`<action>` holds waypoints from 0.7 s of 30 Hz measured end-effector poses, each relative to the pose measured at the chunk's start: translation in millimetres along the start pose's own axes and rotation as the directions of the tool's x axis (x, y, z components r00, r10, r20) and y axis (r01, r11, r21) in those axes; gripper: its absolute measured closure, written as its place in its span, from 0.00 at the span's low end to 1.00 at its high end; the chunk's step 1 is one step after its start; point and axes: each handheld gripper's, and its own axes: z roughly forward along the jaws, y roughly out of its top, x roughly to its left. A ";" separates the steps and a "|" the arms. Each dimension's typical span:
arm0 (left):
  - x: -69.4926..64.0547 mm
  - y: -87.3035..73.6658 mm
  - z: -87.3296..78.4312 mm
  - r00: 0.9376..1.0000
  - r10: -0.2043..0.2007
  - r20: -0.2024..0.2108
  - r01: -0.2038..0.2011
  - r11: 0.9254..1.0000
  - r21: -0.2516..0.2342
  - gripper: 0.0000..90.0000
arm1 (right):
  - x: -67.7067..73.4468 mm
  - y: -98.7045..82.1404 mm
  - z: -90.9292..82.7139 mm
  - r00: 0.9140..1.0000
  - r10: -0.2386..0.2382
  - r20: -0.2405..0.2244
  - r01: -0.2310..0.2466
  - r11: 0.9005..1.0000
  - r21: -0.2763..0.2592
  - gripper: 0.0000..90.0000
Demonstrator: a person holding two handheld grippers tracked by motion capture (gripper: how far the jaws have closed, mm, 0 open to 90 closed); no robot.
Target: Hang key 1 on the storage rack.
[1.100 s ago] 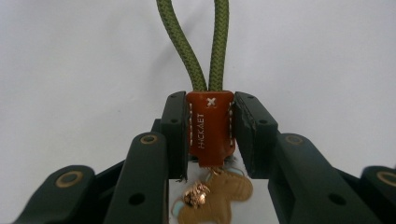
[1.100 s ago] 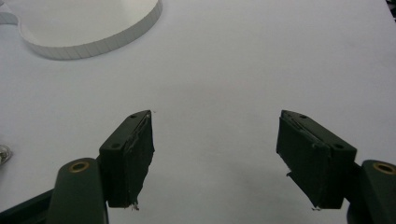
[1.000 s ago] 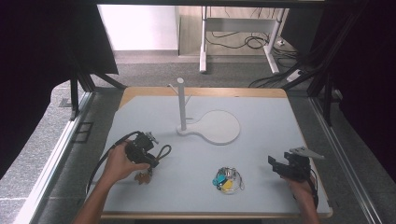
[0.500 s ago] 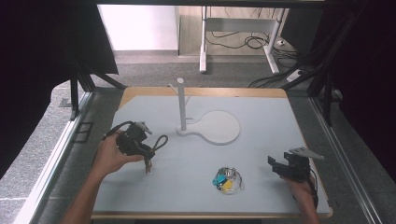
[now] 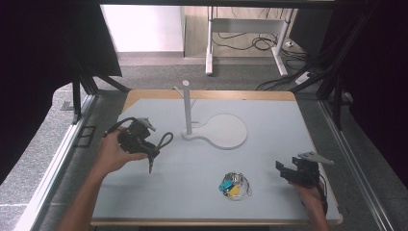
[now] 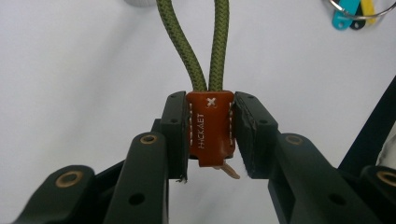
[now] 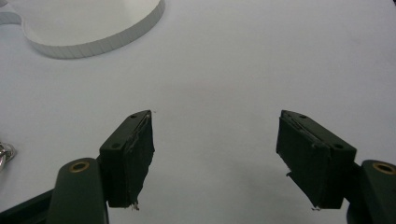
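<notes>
Brown leather tab, white-stitched and stamped with small lettering, clamped squarely between the jaws of the left gripper, pads pressing on both sides. Two strands of olive-green braided cord running straight up out of the tab and off the top of the left gripper view. Seen from the high view, left gripper held above the pale table at its left side, tips pointing down, a thin dark end of the piece dangling at them. Over on the right, right gripper low near the table's front right corner, jaws spread wide apart with bare tabletop between them in the right gripper view. Between the two hands, near the front edge, a key ring with teal and yellow tags, lying flat and untouched. Farther back, a white stand with an upright post and a round flat base, well apart from both grippers.
</notes>
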 end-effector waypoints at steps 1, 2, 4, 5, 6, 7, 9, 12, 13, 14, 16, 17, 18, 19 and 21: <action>0.3 1.6 -1.7 1.000 0.001 -0.001 -0.001 1.000 0.000 0.74 | 0.0 0.0 0.1 1.000 0.001 0.000 -0.001 1.000 0.000 0.31; 1.1 2.8 -3.0 1.000 0.002 0.003 -0.002 1.000 0.000 0.74 | -0.2 0.0 0.2 1.000 -0.001 0.000 0.001 1.000 0.001 0.31; 1.9 5.3 -4.9 1.000 0.004 0.000 -0.004 1.000 -0.001 0.74 | -0.2 0.0 0.1 1.000 -0.002 0.001 0.002 1.000 -0.001 0.31; 2.8 7.4 -6.5 1.000 0.005 -0.003 -0.005 1.000 -0.001 0.74 | 0.0 0.3 -1.0 1.000 -0.002 0.004 0.002 1.000 -0.010 0.32; 2.8 7.4 -6.5 1.000 0.005 -0.003 -0.005 1.000 -0.001 0.74 | 0.0 0.3 -1.0 1.000 -0.002 0.004 0.002 1.000 -0.010 0.32; 3.4 8.3 -7.2 1.000 0.006 -0.003 -0.006 1.000 -0.002 0.74 | 0.0 0.4 -1.4 1.000 -0.001 0.004 0.001 1.000 -0.014 0.32; 4.3 9.7 -8.2 1.000 0.003 -0.001 -0.003 1.000 -0.005 0.74 | -0.1 0.6 -1.7 1.000 0.002 0.005 -0.002 1.000 -0.021 0.32; 6.8 11.9 -9.2 1.000 -0.001 0.000 0.001 1.000 -0.009 0.74 | -0.8 0.3 -1.7 1.000 0.004 0.006 -0.004 1.000 -0.014 0.32; 7.6 12.5 -9.1 1.000 -0.002 0.000 0.002 1.000 -0.007 0.74 | -0.6 0.3 -1.3 1.000 0.006 0.007 -0.005 1.000 -0.016 0.32; 7.6 12.5 -9.1 1.000 -0.002 0.000 0.002 1.000 -0.007 0.74 | -0.6 0.3 -1.3 1.000 0.006 0.007 -0.005 1.000 -0.016 0.32; 10.3 14.9 -8.0 1.000 -0.002 0.001 0.002 1.000 0.005 0.74 | 0.1 0.3 -0.3 1.000 0.002 0.004 -0.002 1.000 -0.012 0.32; 10.3 14.9 -8.0 1.000 -0.002 0.001 0.002 1.000 0.005 0.74 | 0.1 0.3 -0.3 1.000 0.002 0.004 -0.002 1.000 -0.012 0.32; 11.1 15.7 -8.0 1.000 -0.004 0.004 0.004 1.000 0.006 0.74 | 0.6 0.4 -0.1 1.000 -0.001 0.004 0.001 1.000 -0.011 0.32; 11.5 16.5 -7.8 1.000 -0.010 0.006 0.010 1.000 -0.001 0.74 | 1.1 0.5 0.1 1.000 -0.002 0.004 0.002 1.000 -0.011 0.32; 13.2 17.7 -8.2 1.000 -0.013 0.011 0.013 1.000 -0.007 0.74 | 1.8 0.5 0.2 1.000 -0.003 0.003 0.003 1.000 -0.008 0.32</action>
